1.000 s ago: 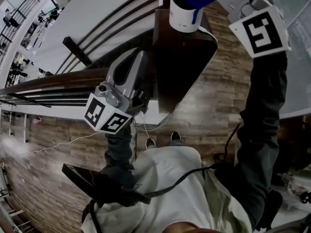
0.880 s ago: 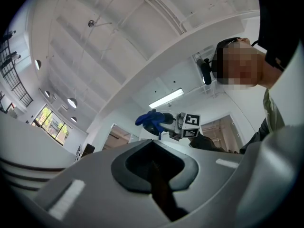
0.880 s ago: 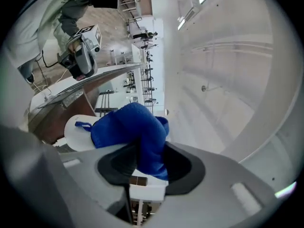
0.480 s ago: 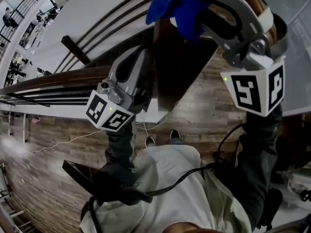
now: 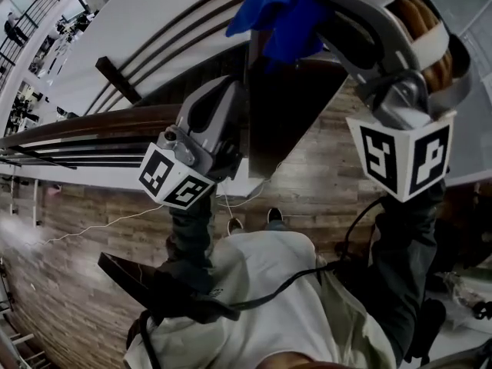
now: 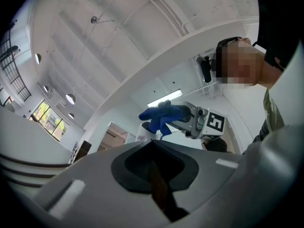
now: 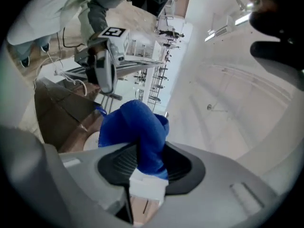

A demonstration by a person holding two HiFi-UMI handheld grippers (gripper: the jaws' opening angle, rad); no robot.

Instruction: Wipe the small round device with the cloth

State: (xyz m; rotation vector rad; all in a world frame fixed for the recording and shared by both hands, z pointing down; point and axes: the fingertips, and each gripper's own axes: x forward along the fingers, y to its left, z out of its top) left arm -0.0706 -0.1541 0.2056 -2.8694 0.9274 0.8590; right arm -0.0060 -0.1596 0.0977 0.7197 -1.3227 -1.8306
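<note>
Nearest the head camera is the person's pale shirt [image 5: 261, 283], with both dark sleeves reaching forward.

Left gripper [image 6: 152, 144]: jaws together, nothing between them. In the head view it hangs at centre left over the near edge of the dark wooden table [image 5: 284, 114]. Its position is almost unchanged from 0.5 s ago, only slightly up and to the right.

Right gripper [image 7: 146, 159]: jaws clamped on the blue cloth [image 7: 135, 127]. A fold of the cloth and a white label sit between the pads, and the rest bunches out past the fingertips. In the head view this gripper fills the upper right. Its marker cube is lower and larger than 1.0 s ago, so the gripper is now closer to the camera.

Small round device [image 6: 143, 136]: the left gripper view shows a pale rounded shape directly under the hanging cloth, and it appears to be the device. One second ago the head view showed the device plainly as a white cylinder at the far end of the table. Now the cloth covers that spot. Contact between cloth and device cannot be confirmed.

Below the table lies the wood-plank floor [image 5: 323, 183].
</note>
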